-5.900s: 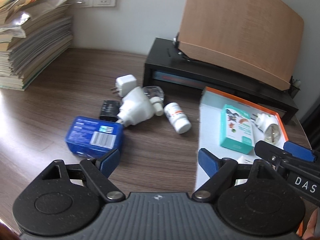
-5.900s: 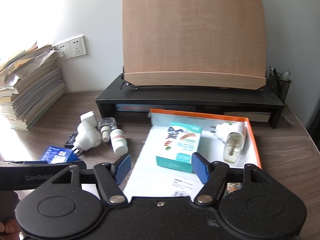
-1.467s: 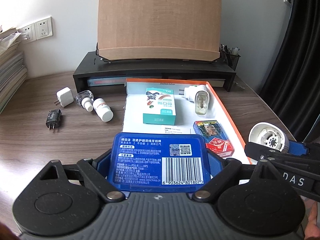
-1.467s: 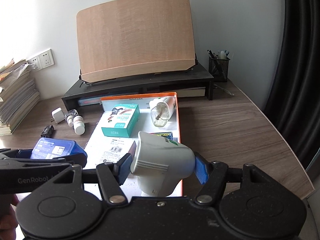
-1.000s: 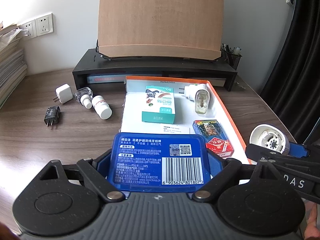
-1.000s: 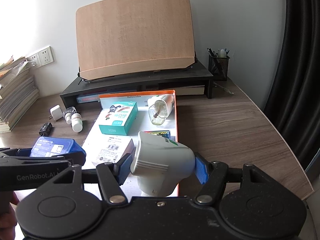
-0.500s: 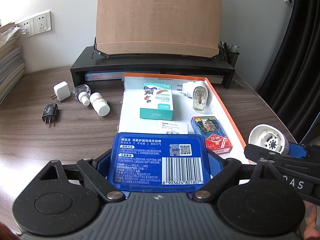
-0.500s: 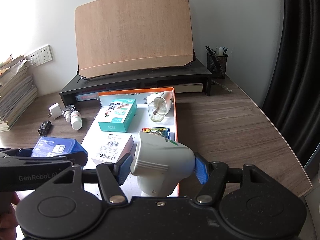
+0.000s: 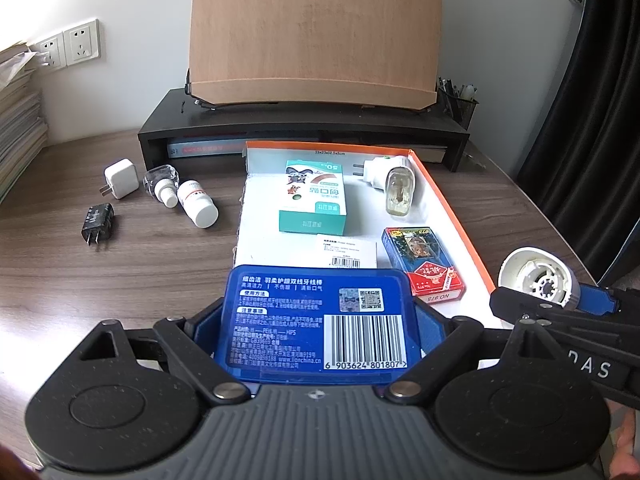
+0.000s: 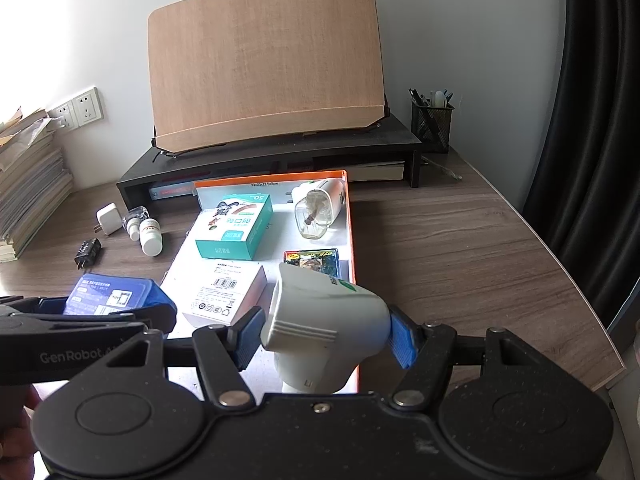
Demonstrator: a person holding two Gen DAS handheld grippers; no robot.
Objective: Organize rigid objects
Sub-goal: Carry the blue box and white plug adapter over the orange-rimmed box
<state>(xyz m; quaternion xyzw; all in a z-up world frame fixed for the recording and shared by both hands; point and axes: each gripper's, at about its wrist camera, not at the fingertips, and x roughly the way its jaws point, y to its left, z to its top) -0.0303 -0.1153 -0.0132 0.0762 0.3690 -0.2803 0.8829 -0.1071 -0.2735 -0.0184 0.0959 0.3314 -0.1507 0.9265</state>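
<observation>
Left gripper (image 9: 316, 320) is clamped on a blue plastic case (image 9: 320, 320), label side up, low in the centre of the left wrist view and above the near edge of the orange-rimmed tray (image 9: 452, 208). Right gripper (image 10: 326, 338) is clamped on a white plug-in device (image 10: 324, 320), held over the tray's near right corner; in the left wrist view its round end shows at the right edge.

Inside the tray, a teal box (image 9: 314, 200) lies in the upper middle, a white plug-in vaporizer (image 9: 394, 184) in the upper right against the rim, a deck of cards (image 9: 422, 266) along the right side, and a white labelled box (image 10: 224, 294) near the front. Bare white floor remains at the tray's left side.

Left of the tray on the tabletop (image 9: 80, 280) lie a white bottle (image 9: 198, 208), a small clear bottle (image 9: 162, 184), a white charger (image 9: 120, 178) and a black charger (image 9: 98, 224). Behind the tray, touching or nearly touching its far rim, stands a black riser (image 9: 304, 128) carrying a wooden board (image 9: 316, 32).
</observation>
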